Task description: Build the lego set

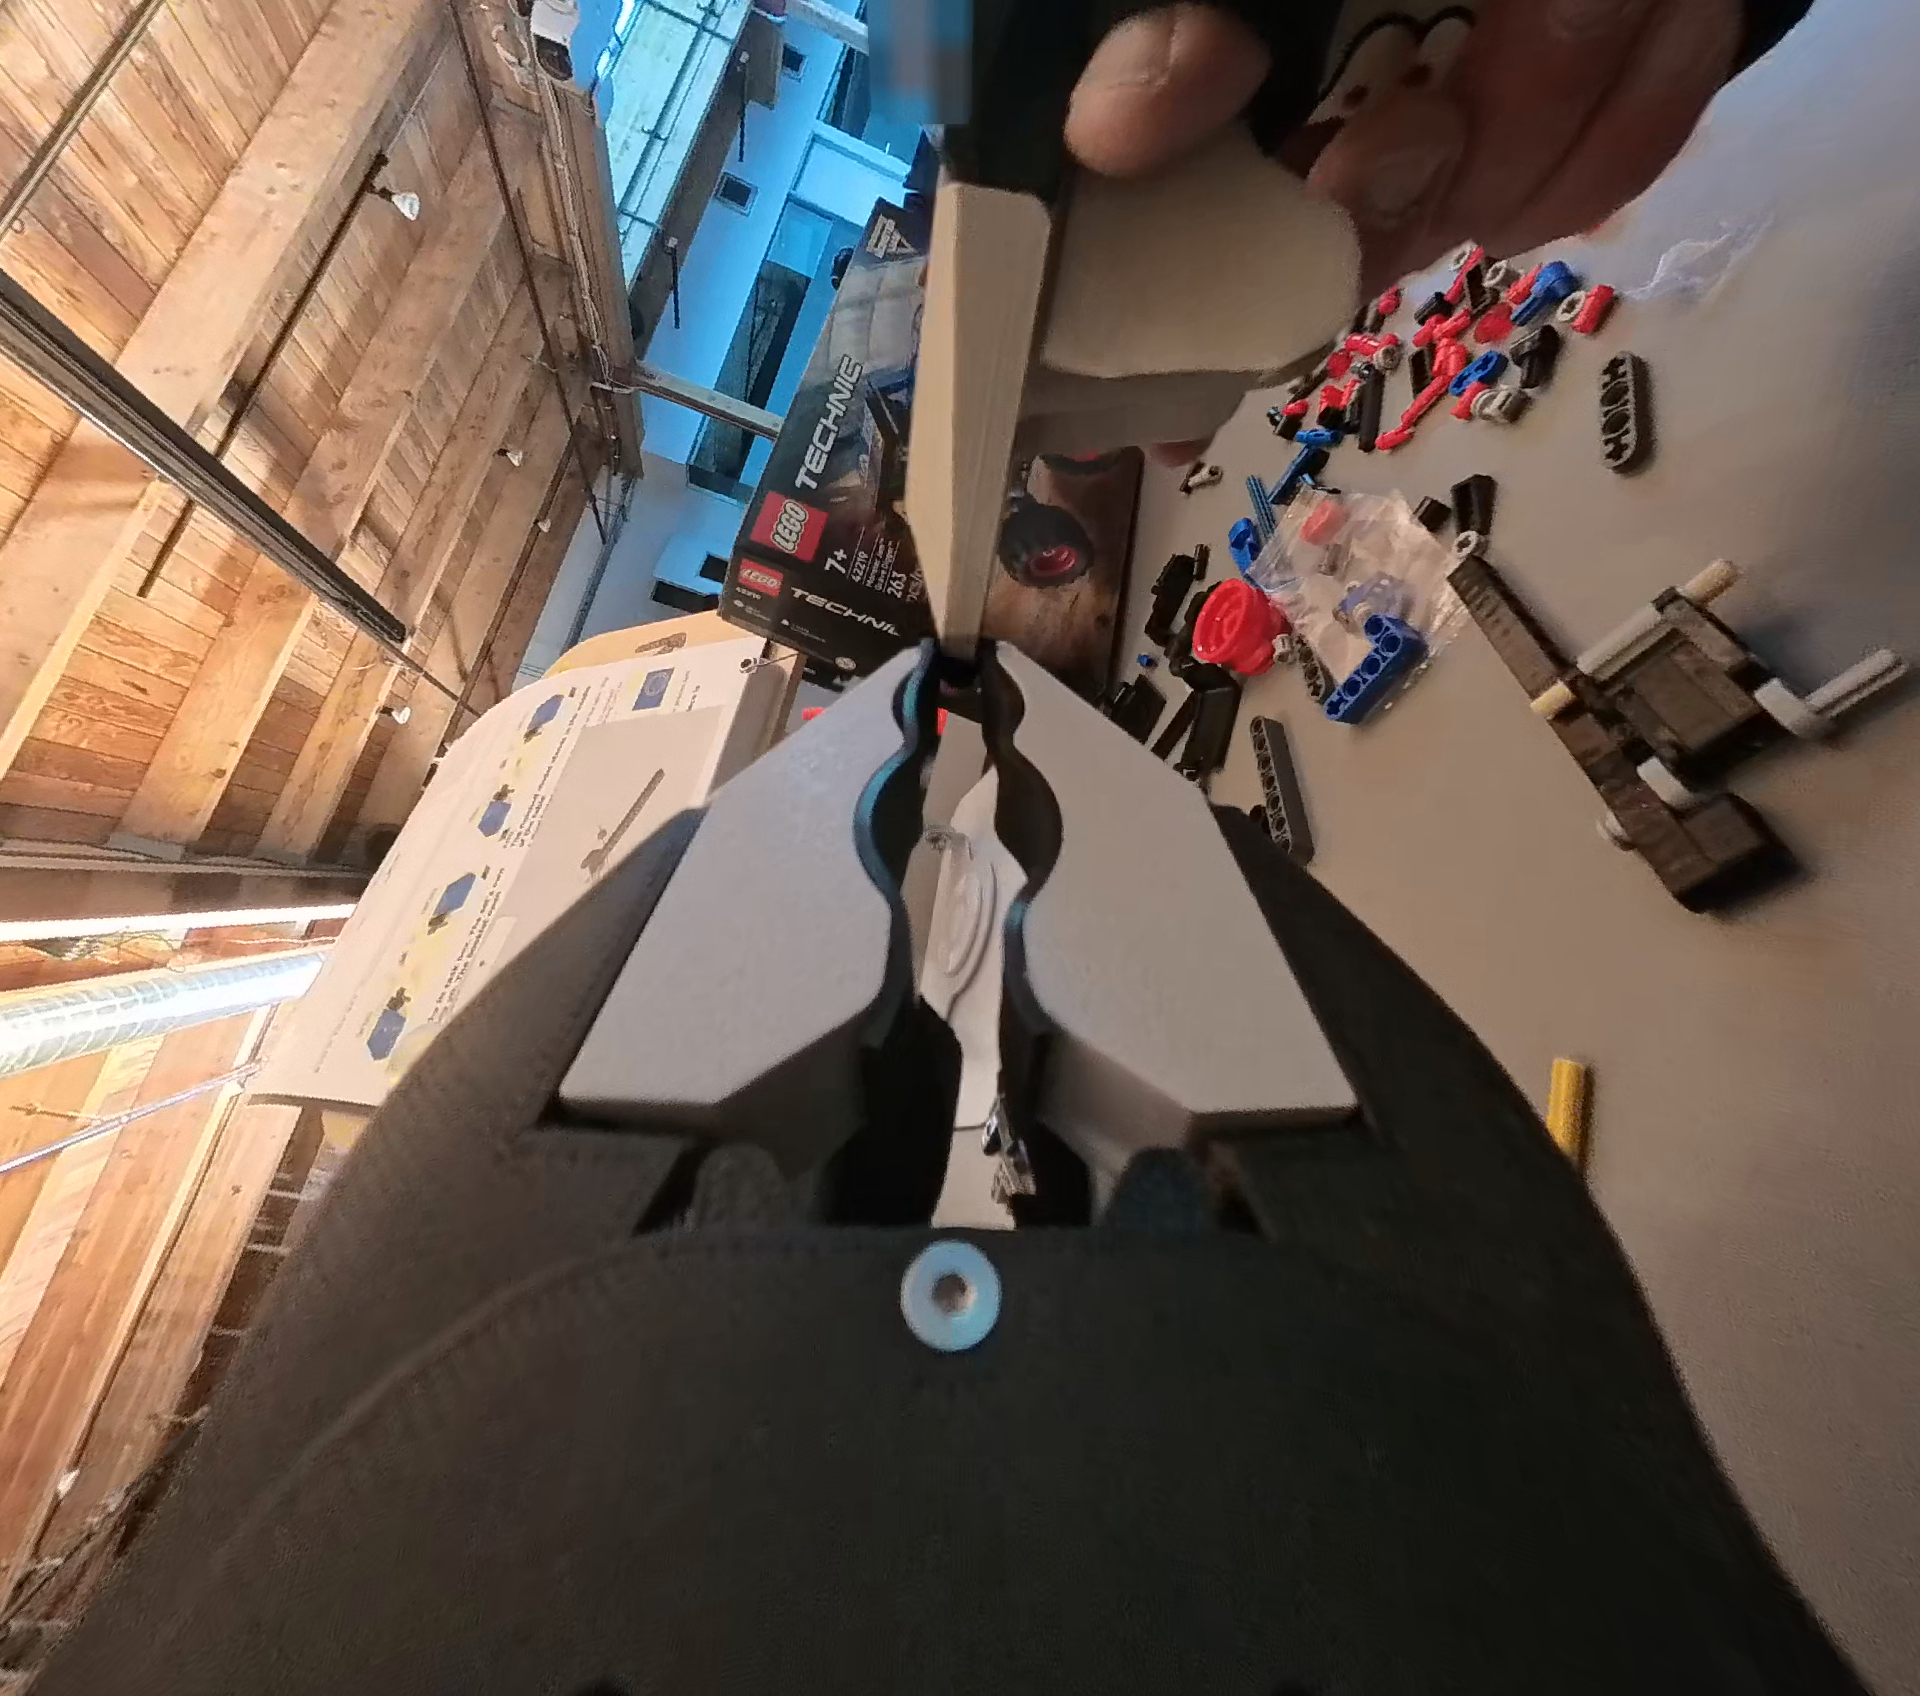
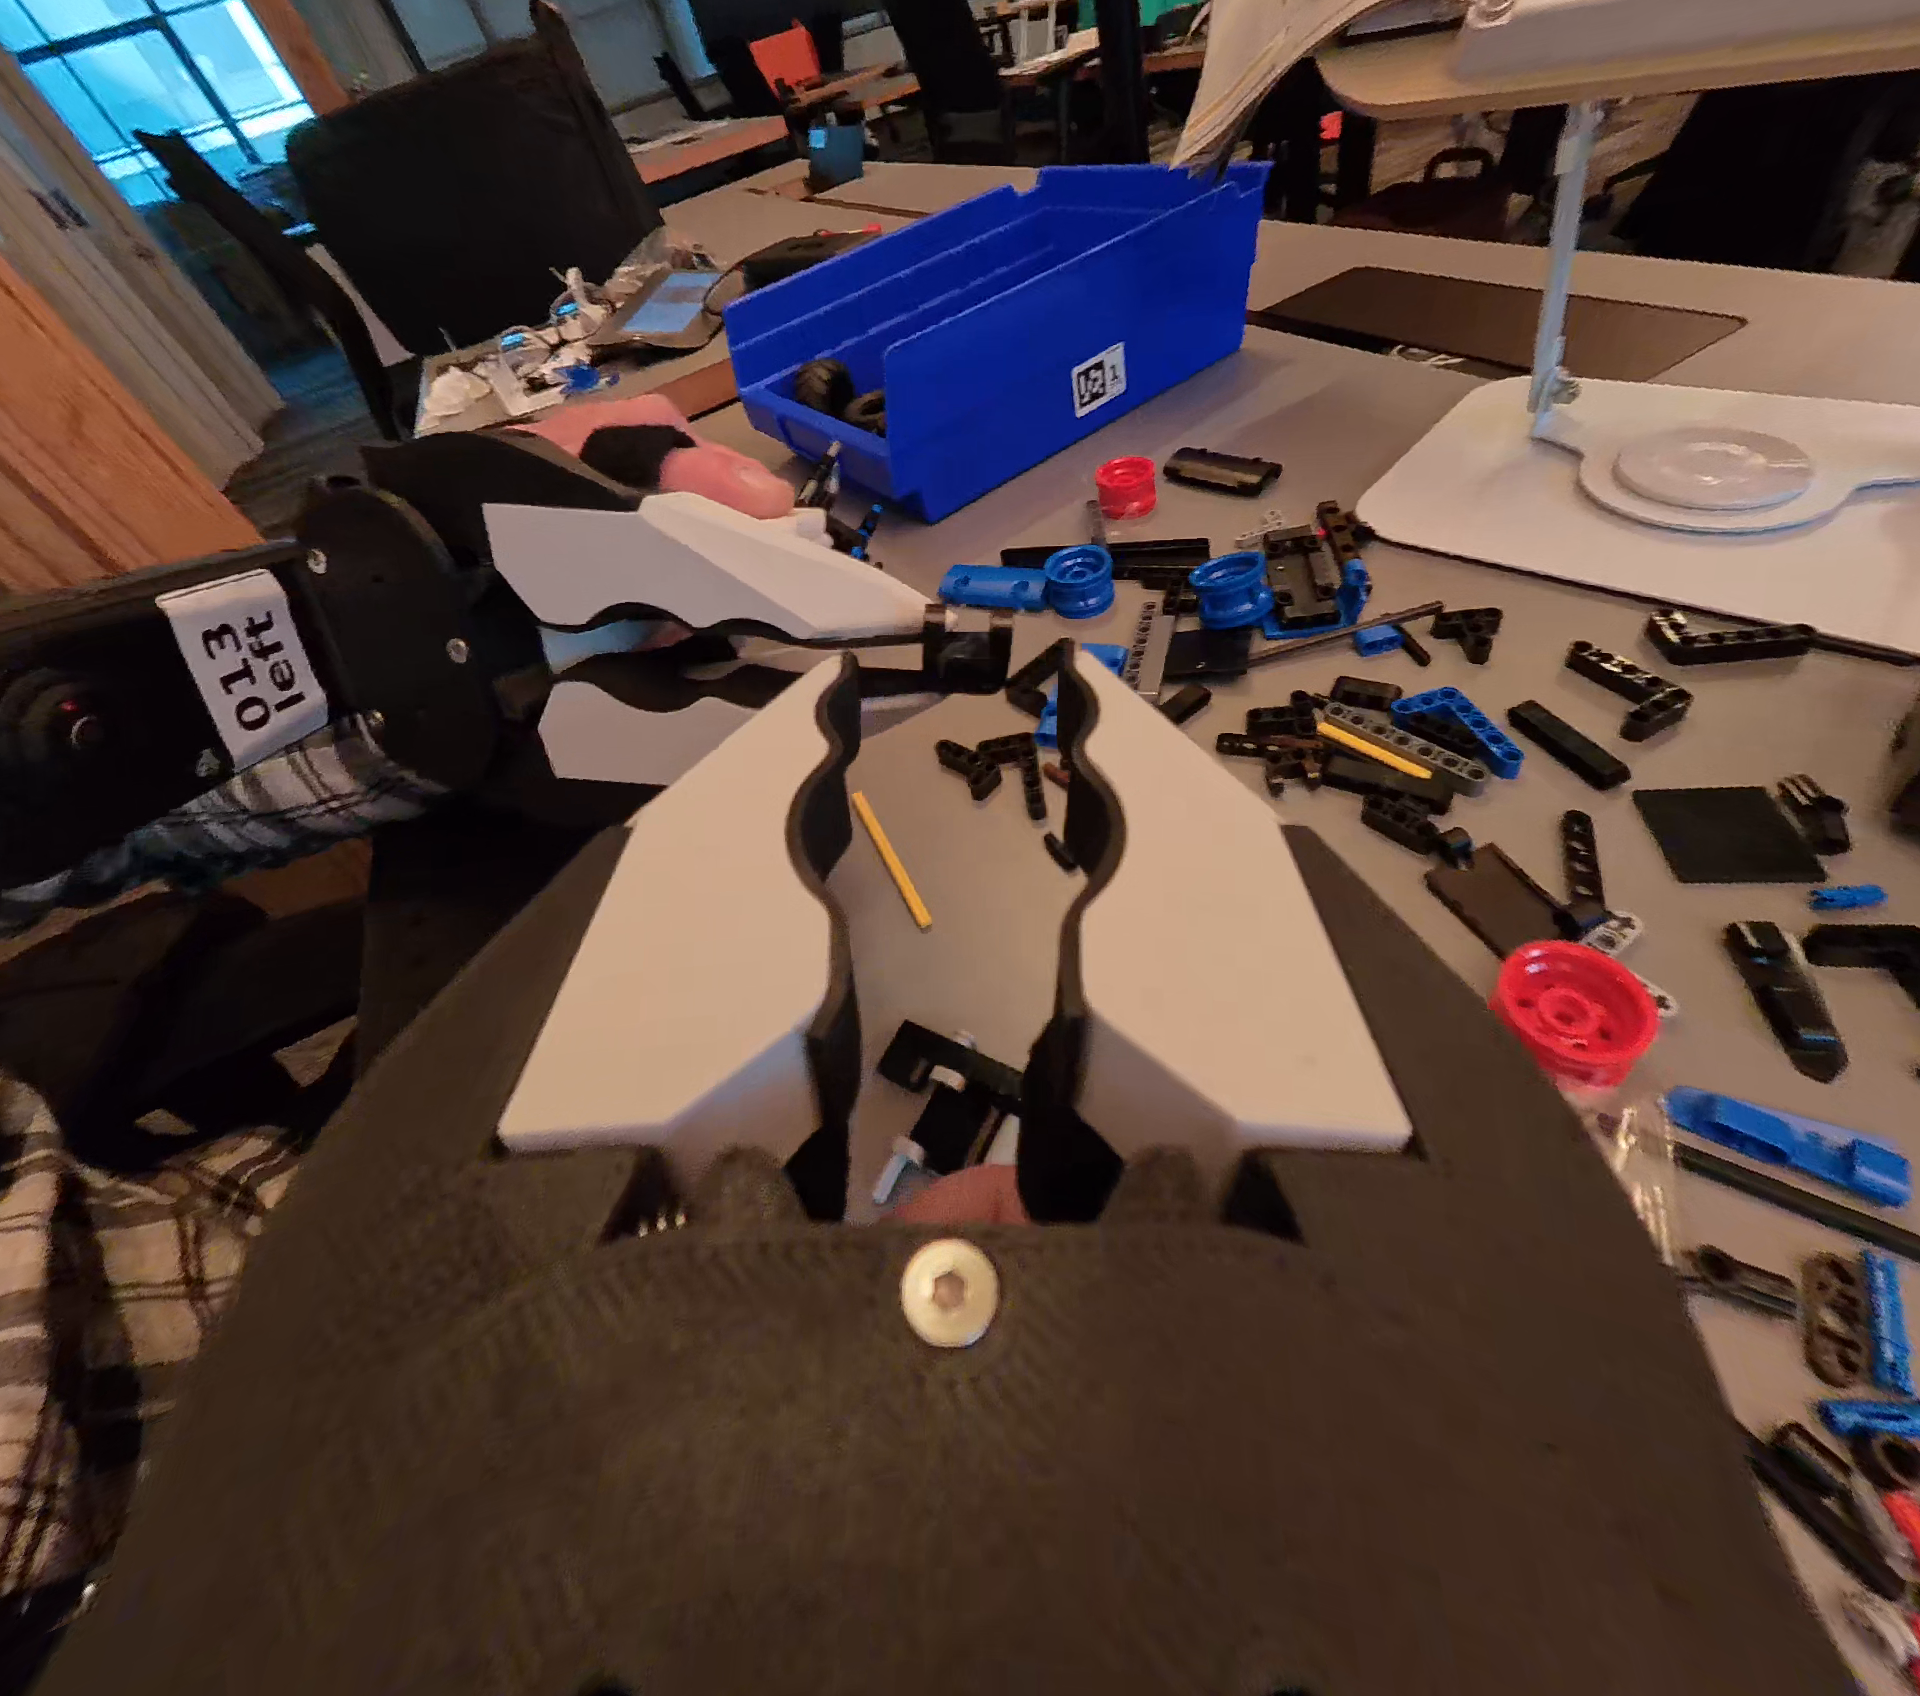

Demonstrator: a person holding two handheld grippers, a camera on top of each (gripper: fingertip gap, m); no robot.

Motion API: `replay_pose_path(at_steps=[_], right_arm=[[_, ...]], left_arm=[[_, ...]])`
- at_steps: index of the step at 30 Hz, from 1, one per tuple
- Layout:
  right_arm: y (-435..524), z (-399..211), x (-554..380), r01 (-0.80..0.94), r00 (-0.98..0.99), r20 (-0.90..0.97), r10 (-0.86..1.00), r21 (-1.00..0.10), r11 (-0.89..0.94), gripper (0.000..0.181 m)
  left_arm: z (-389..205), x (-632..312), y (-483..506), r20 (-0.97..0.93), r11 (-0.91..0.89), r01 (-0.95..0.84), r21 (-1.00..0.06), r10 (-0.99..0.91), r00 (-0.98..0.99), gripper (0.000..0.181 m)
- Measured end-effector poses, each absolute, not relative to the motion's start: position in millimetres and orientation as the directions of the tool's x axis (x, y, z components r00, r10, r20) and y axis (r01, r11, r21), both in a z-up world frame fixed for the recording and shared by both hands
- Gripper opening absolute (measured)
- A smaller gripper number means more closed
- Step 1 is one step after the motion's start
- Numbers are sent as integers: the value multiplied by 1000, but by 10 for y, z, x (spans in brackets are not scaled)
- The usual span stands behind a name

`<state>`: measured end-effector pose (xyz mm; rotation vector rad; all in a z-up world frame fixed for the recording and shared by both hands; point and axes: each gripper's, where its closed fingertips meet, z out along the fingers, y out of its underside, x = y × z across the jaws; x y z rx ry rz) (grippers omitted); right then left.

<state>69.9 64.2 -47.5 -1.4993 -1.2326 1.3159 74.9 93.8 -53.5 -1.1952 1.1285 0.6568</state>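
My left gripper [image 1: 956, 675] is shut on a small black lego piece [image 2: 966, 644] and holds it above the grey table [image 2: 1351, 420]. In the right wrist view the left gripper [image 2: 920, 623] comes in from the left. My right gripper [image 2: 966, 675] is open, with the black piece just beyond the gap between its tips. In the left wrist view one of its fingers [image 1: 977, 420] points down, its tip against the piece. A partly built black assembly with white pins [image 1: 1662, 711] lies on the table.
Loose black, blue and red pieces [image 2: 1403, 742], a red wheel hub [image 2: 1574, 1012] and a yellow axle [image 2: 890, 860] are scattered on the table. A blue bin [image 2: 997, 337] holds black tyres. The instruction booklet sits on a white stand [image 2: 1662, 503]. The set's box [image 1: 831, 524] stands behind.
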Motion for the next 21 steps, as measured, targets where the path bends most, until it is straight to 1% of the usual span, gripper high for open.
replay_pose_path(at_steps=[2, 3, 5, 9, 12, 14, 16, 17, 19, 20, 21], right_arm=[[676, -455, 703, 154, 9, -243, 970, -958, -242, 37], [676, -452, 703, 151, 4, -255, 967, -956, -253, 33], [650, -464, 693, 156, -20, -274, 962, -951, -268, 16], [642, -455, 703, 145, -71, -370, 926, -923, -358, 15], [645, -414, 723, 123, -120, -460, 880, -886, -446, 15], [611, -411, 728, 137, -169, -521, 837, -853, -503, 15], [601, -405, 725, 137, -199, -564, 801, -826, -547, 15], [606, -414, 720, 139, -202, -576, 792, -818, -559, 15], [633, -452, 711, 147, -186, -579, 794, -815, -560, 36], [649, -454, 719, 141, -179, -570, 802, -822, -552, 41], [661, -437, 733, 127, -179, -552, 815, -834, -537, 40]], left_arm=[[-516, 758, 931, -917, 297, -868, -399, -159, 367, 5], [-516, 758, 933, -913, 296, -864, -408, -165, 374, 5], [-525, 758, 937, -910, 296, -862, -412, -173, 376, 5], [-506, 779, 915, -888, 317, -830, -459, -202, 413, 5], [-515, 769, 928, -859, 305, -805, -509, -238, 453, 12], [-492, 762, 913, -849, 314, -790, -527, -247, 468, 6], [-494, 768, 897, -833, 316, -773, -551, -273, 482, 6], [-502, 771, 892, -827, 315, -767, -559, -287, 484, 5], [-500, 778, 878, -792, 308, -734, -605, -328, 515, 5], [-495, 781, 871, -752, 298, -696, -653, -366, 548, 5], [-485, 779, 866, -698, 282, -646, -709, -410, 587, 5]])
